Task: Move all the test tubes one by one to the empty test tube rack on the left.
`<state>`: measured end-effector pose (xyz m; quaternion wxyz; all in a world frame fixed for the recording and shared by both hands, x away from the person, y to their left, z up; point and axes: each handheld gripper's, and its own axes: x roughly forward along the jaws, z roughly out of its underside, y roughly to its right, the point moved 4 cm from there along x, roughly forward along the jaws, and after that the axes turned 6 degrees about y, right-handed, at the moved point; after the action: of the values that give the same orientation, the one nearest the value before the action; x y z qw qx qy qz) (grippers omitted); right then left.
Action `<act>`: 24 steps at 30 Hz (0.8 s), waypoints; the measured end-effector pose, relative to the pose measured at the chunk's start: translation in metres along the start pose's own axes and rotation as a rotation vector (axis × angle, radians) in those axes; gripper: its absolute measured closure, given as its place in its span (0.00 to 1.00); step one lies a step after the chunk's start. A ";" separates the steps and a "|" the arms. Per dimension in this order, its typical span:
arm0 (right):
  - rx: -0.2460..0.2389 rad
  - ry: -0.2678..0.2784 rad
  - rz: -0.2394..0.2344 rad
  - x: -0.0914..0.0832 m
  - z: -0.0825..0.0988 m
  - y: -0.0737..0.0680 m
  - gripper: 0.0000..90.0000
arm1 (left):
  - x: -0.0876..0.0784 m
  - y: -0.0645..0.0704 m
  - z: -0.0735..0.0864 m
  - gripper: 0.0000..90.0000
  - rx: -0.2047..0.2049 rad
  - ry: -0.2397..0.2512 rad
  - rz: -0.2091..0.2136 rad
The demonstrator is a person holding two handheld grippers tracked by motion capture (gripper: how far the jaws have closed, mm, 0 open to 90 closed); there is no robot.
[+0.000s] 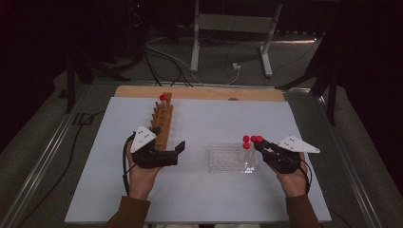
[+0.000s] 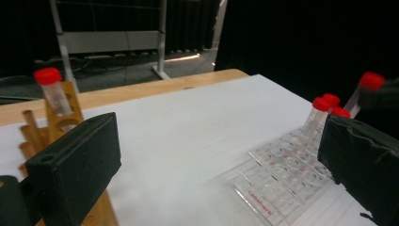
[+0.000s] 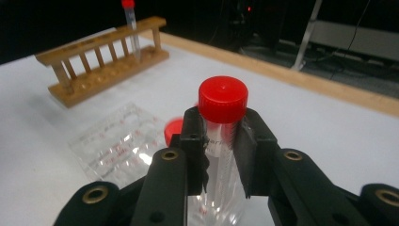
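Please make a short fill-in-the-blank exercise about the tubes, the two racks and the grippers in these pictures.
1. The right gripper is shut on a tube with a ___ cap.
2. The wooden rack holds ___ tube.
3. The left gripper has its jaws ___.
4. The clear rack is made of ___.

Missing words: red; one; open; plastic

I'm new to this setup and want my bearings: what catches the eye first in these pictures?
The bright red caps stand out: the right gripper is clamped on a red-capped clear tube, just above a clear plastic rack at the table's right, where more red-capped tubes stand. Toward the back left, a wooden rack holds a single red-capped tube, and the left gripper sits open beside its near end.
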<state>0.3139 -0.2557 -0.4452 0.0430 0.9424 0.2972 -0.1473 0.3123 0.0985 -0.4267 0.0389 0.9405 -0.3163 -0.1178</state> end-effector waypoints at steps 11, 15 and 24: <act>-0.005 0.044 -0.060 -0.018 -0.039 -0.009 0.83 | 0.018 0.029 -0.007 0.02 0.035 -0.011 0.097; 0.014 0.057 -0.106 -0.019 -0.044 -0.016 0.83 | 0.027 0.044 -0.012 0.03 0.068 -0.014 0.142; 0.009 0.051 -0.180 -0.007 -0.049 -0.037 0.83 | 0.054 0.075 -0.008 0.08 0.123 -0.045 0.209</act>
<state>0.2996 -0.2215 -0.3957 0.0179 0.9155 0.3811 -0.1280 0.3119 0.0066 -0.4190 -0.0142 0.9001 -0.4201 -0.1146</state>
